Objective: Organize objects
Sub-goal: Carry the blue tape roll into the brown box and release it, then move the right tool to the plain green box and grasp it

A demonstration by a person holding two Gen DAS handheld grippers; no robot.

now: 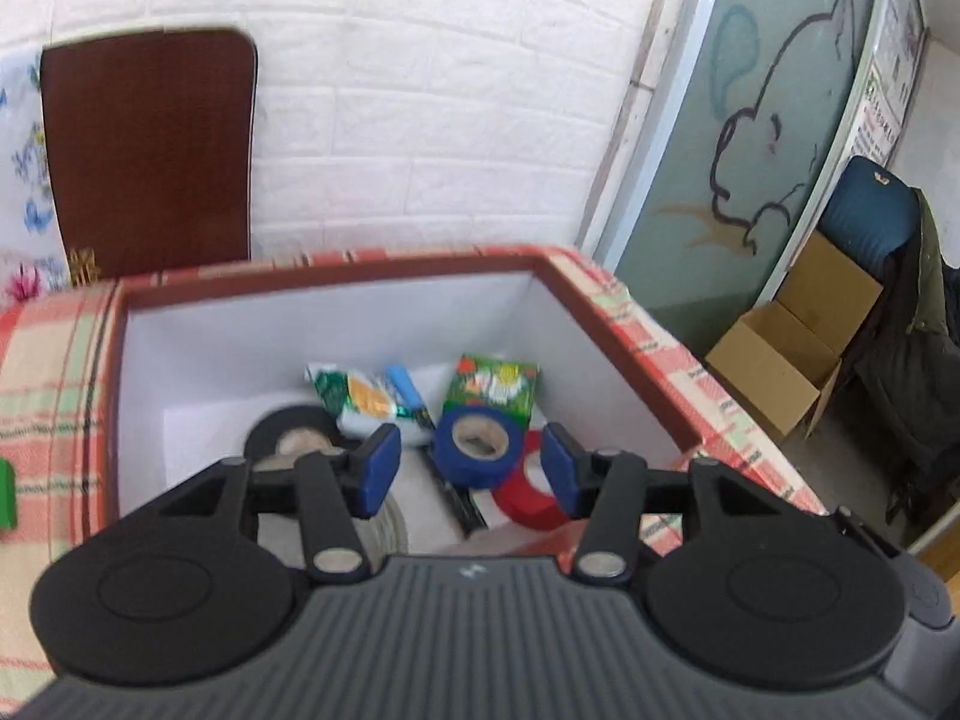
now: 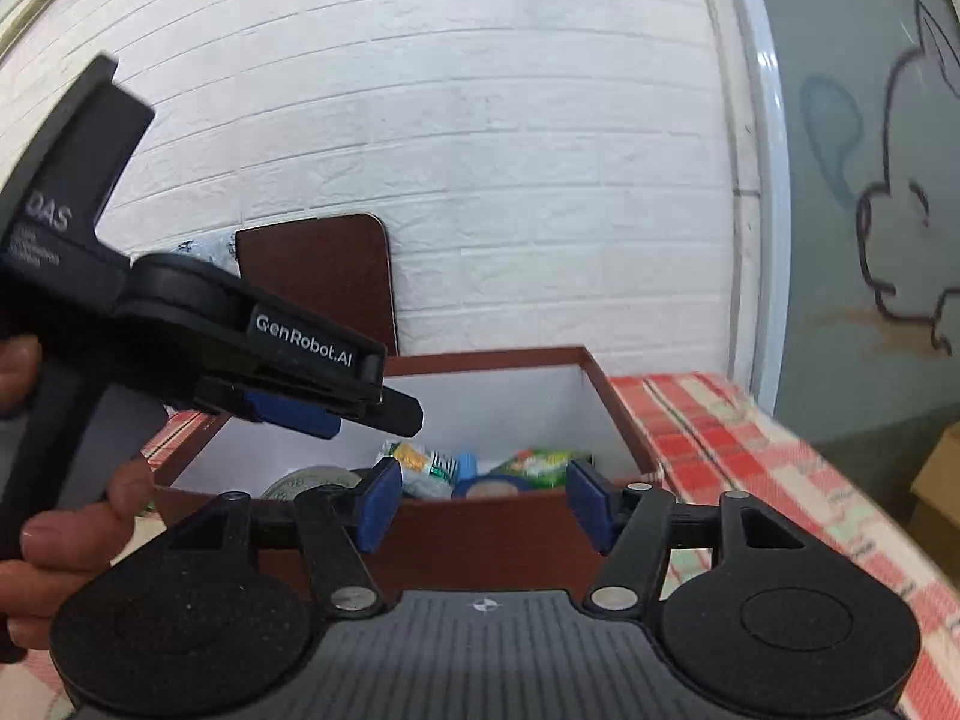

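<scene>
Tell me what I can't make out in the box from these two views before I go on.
- Grey tape roll: left wrist view, mostly behind the left gripper.
- Red tape roll: left wrist view, partly behind a fingertip.
- Box floor: right wrist view, hidden by its near wall.
- Green item: left wrist view, cut off by the edge.
- Snack packets' print: too blurred to read.
</scene>
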